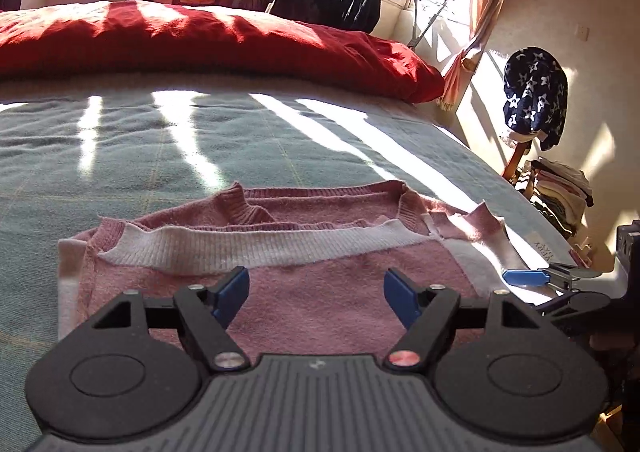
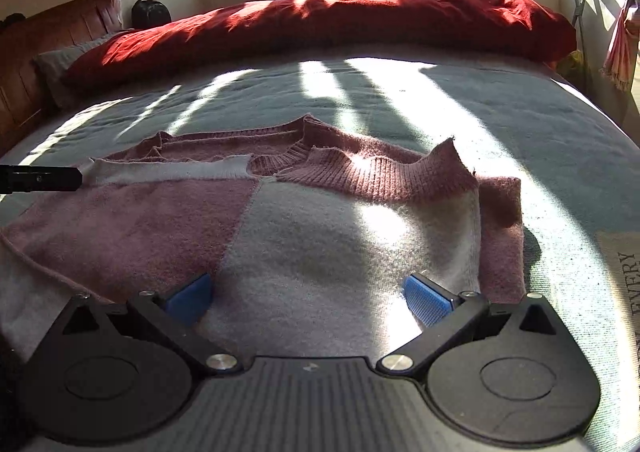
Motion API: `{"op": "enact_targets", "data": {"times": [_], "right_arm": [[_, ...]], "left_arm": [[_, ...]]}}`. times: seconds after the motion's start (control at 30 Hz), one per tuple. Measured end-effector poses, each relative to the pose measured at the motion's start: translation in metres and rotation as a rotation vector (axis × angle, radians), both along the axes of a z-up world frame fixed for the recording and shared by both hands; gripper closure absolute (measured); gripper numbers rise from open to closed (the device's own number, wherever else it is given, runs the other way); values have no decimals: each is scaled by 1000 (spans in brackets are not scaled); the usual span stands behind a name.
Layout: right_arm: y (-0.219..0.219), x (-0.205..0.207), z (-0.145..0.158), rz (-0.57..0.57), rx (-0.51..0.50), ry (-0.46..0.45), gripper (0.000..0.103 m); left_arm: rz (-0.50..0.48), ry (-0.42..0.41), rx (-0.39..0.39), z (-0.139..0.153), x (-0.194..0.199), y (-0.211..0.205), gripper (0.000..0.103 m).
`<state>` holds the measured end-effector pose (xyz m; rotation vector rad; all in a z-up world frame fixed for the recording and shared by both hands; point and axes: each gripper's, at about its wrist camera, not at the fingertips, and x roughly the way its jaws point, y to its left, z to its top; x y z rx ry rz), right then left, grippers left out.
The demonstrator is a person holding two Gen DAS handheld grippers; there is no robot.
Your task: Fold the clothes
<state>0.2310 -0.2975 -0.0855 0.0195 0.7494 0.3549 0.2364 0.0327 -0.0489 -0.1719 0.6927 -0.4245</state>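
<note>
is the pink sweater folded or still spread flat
Partly folded: the pink sweater lies on the bed with both cuffs doubled onto its body near the collar.

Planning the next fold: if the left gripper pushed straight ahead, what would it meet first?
Probably the white ribbed band of the pink sweater just ahead of the open left gripper; depth is uncertain.

Bedspread (image 2: 460, 112) beyond sweater (image 2: 320, 236) open; red duvet (image 2: 320, 20) blocks far side (bulky).

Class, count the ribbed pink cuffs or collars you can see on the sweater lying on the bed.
2 clearly: one ribbed pink band lies on the sweater near its right edge; another ribbed collar sits at centre. Others may be hidden in the folds.
</note>
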Motion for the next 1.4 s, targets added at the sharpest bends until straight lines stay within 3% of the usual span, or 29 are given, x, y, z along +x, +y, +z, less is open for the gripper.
{"op": "enact_targets", "data": {"times": [0.13,0.43,0.57,0.63,0.8,1.03,1.27,1.4], "right_arm": [[2,-2,-1,-15,-7,-13,0],[-12,-22,20,-65,-2,12,0],[-18,-40,30,-34,69,-7,0],[-18,-43,26,-22,73,4,0],[-30,-59,16,-45,69,30,0],[-25,-89,31,-39,46,3,0],[-13,-95,16,-30,-11,68,0],[-16,-106,21,-28,15,65,0]], "left_arm": [[-47,65,-32,-14,-4,-17,26],[140,27,125,2,-1,6,26],[78,56,64,-3,-26,2,21],[108,71,75,-8,-33,6,21],[178,100,100,-16,-48,18,21],[140,56,66,0,-77,19,19],[180,135,75,-19,-101,31,19],[181,92,60,-6,-112,36,18]]}}
